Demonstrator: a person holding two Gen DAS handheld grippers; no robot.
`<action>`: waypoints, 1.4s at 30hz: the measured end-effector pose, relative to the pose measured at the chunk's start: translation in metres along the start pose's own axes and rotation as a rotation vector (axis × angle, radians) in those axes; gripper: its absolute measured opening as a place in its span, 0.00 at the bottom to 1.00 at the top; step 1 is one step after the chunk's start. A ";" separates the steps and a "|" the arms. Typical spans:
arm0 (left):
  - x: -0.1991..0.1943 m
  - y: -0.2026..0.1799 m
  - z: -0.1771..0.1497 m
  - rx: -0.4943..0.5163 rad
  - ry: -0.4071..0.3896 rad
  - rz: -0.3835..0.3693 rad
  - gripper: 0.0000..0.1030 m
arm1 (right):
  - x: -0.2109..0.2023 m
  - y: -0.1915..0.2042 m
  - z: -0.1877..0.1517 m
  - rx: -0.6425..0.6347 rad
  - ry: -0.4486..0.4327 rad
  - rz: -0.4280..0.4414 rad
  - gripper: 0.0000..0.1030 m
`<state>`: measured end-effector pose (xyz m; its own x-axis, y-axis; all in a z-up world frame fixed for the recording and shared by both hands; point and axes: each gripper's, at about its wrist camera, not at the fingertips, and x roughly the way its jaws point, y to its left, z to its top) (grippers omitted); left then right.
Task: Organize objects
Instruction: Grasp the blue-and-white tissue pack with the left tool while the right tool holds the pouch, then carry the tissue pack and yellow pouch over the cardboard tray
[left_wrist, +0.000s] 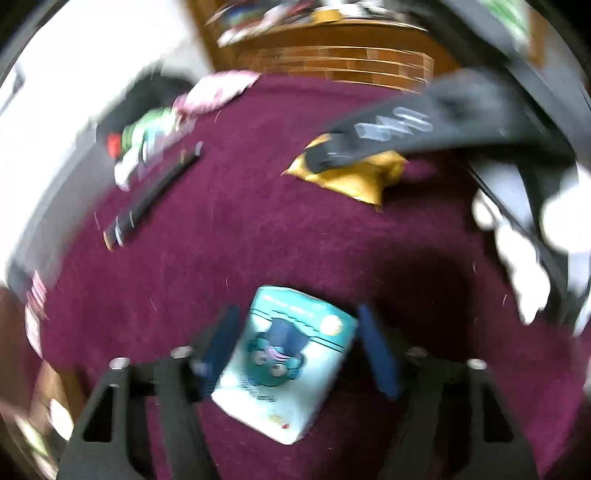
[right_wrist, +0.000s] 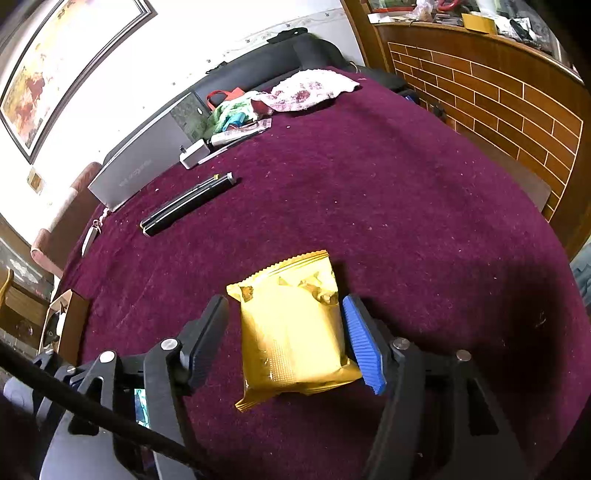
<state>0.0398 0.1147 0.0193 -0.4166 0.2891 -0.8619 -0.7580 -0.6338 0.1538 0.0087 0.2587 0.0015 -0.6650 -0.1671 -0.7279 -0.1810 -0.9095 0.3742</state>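
In the blurred left wrist view, a teal and white packet (left_wrist: 286, 363) with a cartoon face lies between my left gripper's (left_wrist: 295, 332) blue fingers (left_wrist: 376, 350); the jaws stand wide with gaps on both sides. The right gripper's arm reaches over a yellow snack pouch (left_wrist: 351, 177) farther back. In the right wrist view, the same yellow pouch (right_wrist: 295, 328) lies on the maroon cloth (right_wrist: 369, 184) between my right gripper's (right_wrist: 286, 306) fingers. The blue pad (right_wrist: 360, 343) touches its right edge; the left finger stands a little apart.
A black pen case (right_wrist: 186, 205) lies at mid left. A grey laptop (right_wrist: 144, 166), a white charger (right_wrist: 194, 153), clothes and a patterned rag (right_wrist: 310, 90) crowd the far left edge. A brick-pattern counter (right_wrist: 498, 96) stands at the right. A cardboard box (right_wrist: 61, 321) sits by the left edge.
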 end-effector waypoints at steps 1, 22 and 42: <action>0.001 0.007 0.001 -0.050 0.002 0.023 0.48 | 0.000 0.001 0.000 -0.007 0.000 -0.006 0.62; 0.016 0.028 -0.017 -0.384 -0.049 0.070 0.92 | 0.016 0.037 -0.008 -0.218 0.065 -0.159 0.79; -0.003 0.029 -0.030 -0.420 -0.073 -0.038 0.40 | 0.011 0.048 -0.013 -0.301 0.185 -0.249 0.43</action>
<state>0.0341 0.0741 0.0117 -0.4384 0.3582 -0.8243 -0.5095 -0.8546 -0.1004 0.0024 0.2084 0.0036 -0.4818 0.0311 -0.8757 -0.0817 -0.9966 0.0095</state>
